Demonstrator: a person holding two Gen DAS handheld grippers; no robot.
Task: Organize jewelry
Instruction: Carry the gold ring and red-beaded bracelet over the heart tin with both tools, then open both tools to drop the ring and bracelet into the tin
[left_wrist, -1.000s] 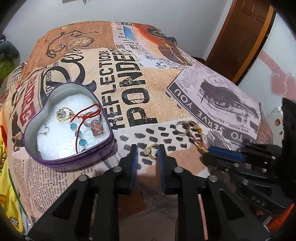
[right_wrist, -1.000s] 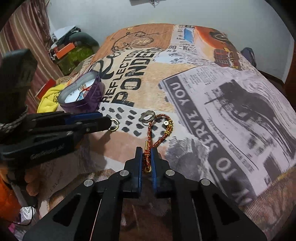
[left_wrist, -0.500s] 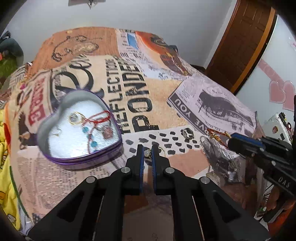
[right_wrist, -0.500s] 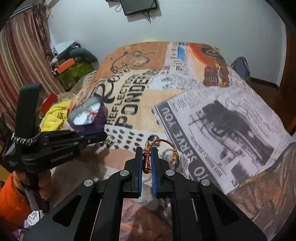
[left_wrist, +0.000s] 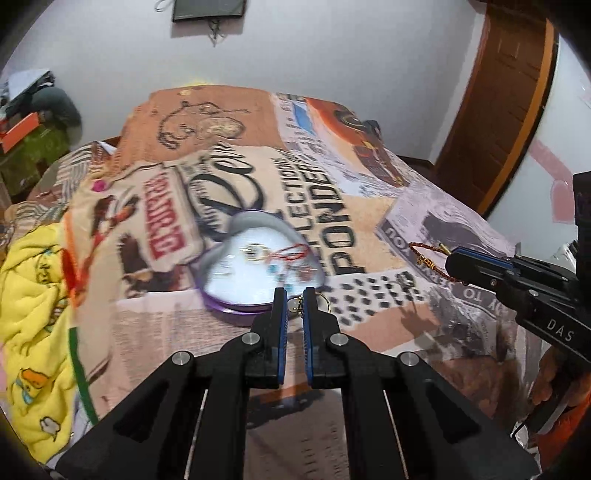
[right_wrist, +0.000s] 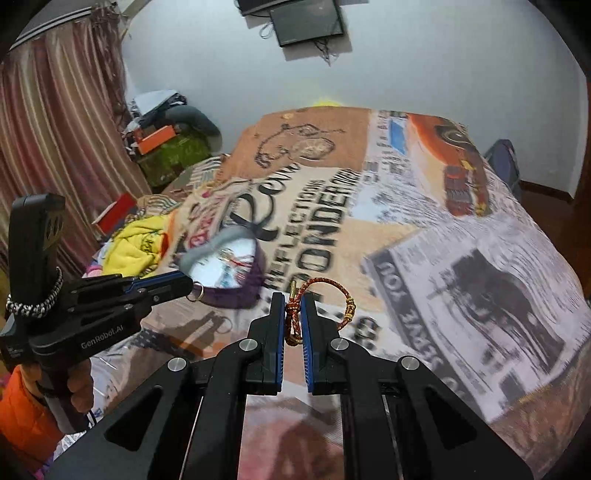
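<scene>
Both grippers had lifted off the bedspread (left_wrist: 369, 221) | left gripper (left_wrist: 294, 295) clamped on gold ring (left_wrist: 295, 303) near heart tin (left_wrist: 236, 306) | right gripper (right_wrist: 292, 302) clamped on braided bracelet (right_wrist: 328, 286) | risk: thin ring slipping from pads, lost in print.

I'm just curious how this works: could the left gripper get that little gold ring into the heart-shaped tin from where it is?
Probably yes. The left gripper holds the gold ring right at the heart-shaped tin, whose open top faces up with nothing visible between.
</scene>
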